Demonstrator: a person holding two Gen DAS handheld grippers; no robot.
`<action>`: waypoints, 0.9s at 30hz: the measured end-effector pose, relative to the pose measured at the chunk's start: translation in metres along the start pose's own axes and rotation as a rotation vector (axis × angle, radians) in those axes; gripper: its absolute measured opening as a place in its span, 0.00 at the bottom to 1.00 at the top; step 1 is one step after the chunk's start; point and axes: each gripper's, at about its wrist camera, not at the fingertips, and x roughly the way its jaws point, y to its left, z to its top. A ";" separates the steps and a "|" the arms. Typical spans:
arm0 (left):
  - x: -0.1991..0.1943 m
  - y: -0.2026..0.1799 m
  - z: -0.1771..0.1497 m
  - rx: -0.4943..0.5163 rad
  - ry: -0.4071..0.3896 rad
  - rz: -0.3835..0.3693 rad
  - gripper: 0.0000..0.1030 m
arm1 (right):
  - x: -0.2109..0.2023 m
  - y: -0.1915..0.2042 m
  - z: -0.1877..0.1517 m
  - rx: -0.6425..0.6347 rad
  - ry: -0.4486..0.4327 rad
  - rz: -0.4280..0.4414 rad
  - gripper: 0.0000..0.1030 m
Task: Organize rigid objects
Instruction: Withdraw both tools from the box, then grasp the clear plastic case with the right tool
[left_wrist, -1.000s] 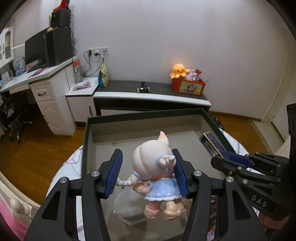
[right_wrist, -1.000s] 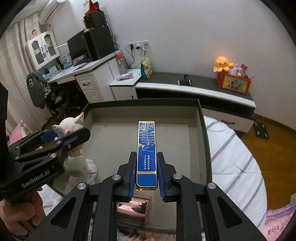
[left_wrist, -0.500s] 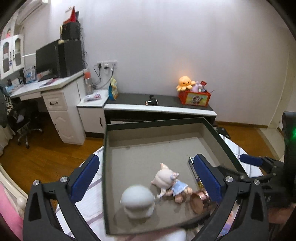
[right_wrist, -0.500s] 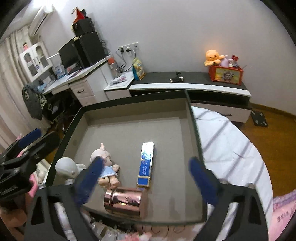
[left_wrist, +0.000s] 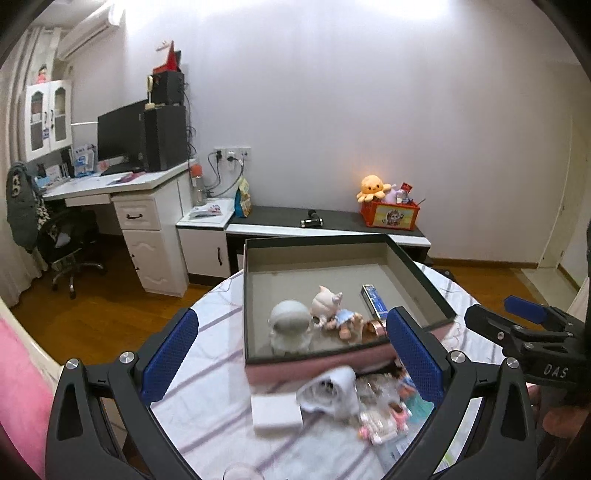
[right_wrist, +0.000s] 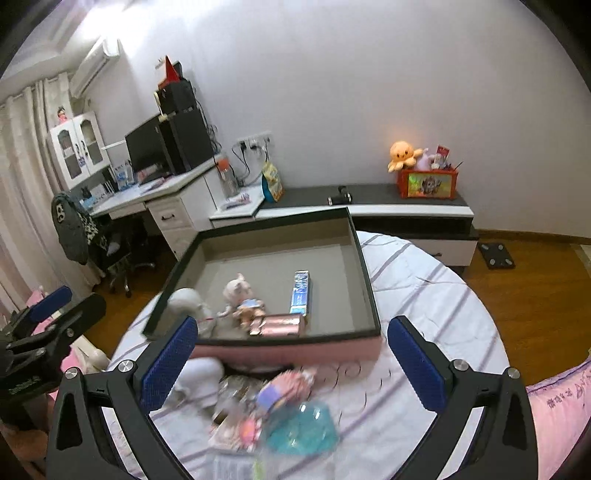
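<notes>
A dark-rimmed box (left_wrist: 417, 269) (right_wrist: 364, 273) stands on the round striped table. In it lie a pig doll in a blue dress (left_wrist: 330, 308) (right_wrist: 242, 299), a grey-white helmet figure (left_wrist: 290, 326) (right_wrist: 184, 304), a blue-and-gold slim box (left_wrist: 373, 300) (right_wrist: 301, 288) and a copper tin (left_wrist: 373, 328) (right_wrist: 279, 325). My left gripper (left_wrist: 293, 356) is open and empty, held above the table in front of the box. My right gripper (right_wrist: 293, 354) is open and empty too, also short of the box.
Loose small items lie on the table before the box: a white block (left_wrist: 275, 411), a pale cloth (left_wrist: 332, 391), colourful packets (left_wrist: 384, 421) (right_wrist: 258, 417) and a teal packet (right_wrist: 301, 430). A low cabinet (left_wrist: 332, 227) and a desk (left_wrist: 122, 184) stand behind.
Both grippers opened and let go: the pig doll and the blue slim box now lie in the box. Both grippers have drawn back and up from the box.
</notes>
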 end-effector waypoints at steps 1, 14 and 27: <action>-0.008 0.000 -0.003 -0.003 -0.006 0.001 1.00 | -0.010 0.003 -0.005 -0.007 -0.014 -0.009 1.00; -0.080 0.001 -0.052 -0.055 -0.041 0.030 1.00 | -0.103 0.013 -0.069 -0.060 -0.135 -0.095 1.00; -0.107 -0.001 -0.087 -0.037 -0.023 0.054 1.00 | -0.119 0.021 -0.098 -0.075 -0.117 -0.105 1.00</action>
